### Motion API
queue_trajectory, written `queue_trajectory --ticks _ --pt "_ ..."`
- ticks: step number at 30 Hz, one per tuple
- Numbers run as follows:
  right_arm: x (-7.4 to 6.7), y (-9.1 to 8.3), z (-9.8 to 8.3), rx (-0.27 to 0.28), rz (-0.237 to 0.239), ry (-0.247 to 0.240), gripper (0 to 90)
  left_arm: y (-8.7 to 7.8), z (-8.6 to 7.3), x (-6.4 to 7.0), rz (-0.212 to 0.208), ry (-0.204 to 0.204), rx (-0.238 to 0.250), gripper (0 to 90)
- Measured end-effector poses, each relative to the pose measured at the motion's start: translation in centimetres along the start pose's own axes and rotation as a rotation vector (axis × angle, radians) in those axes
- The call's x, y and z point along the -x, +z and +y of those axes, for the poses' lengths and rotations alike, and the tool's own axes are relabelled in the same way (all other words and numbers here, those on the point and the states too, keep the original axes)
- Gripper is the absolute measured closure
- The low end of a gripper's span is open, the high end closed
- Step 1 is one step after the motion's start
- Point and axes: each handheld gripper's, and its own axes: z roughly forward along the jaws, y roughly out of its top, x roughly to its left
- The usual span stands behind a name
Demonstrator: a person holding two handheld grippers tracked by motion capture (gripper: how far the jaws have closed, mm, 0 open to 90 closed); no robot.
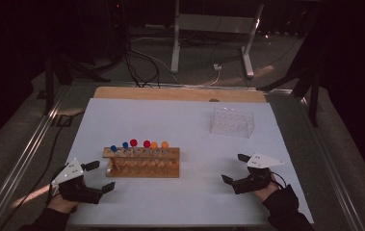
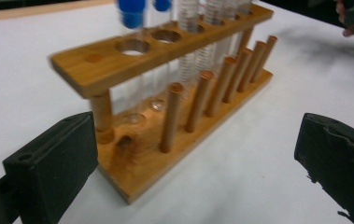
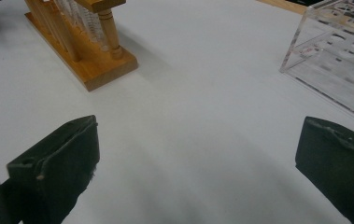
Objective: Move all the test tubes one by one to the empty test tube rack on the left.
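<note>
On the white table (image 1: 180, 202) one wooden rack (image 1: 142, 169) sits left of centre, holding six capped tubes: two blue (image 1: 113, 148), two red (image 1: 133, 142), two orange (image 1: 164, 144). One clear plastic rack (image 1: 232, 121) stands well apart, far right, empty. Left gripper (image 1: 98, 175) rests just beside the wooden rack's left end, jaws wide apart, gripping nothing. Right gripper (image 1: 235, 168) sits near the front right, jaws also spread, nothing between them. Left gripper view adds a row of six pegs (image 2: 198, 100) along the rack's base and empty holes (image 2: 131, 45) up top. Right gripper view shows the clear rack's hole grid (image 3: 338, 51).
</note>
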Motion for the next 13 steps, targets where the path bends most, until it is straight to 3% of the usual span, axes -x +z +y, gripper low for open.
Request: queue_trajectory --ticks 13 --pt "-0.01 0.05 -0.11 0.000 -0.005 -0.006 0.0 -0.02 0.22 0.07 -0.019 -0.020 0.022 0.6"
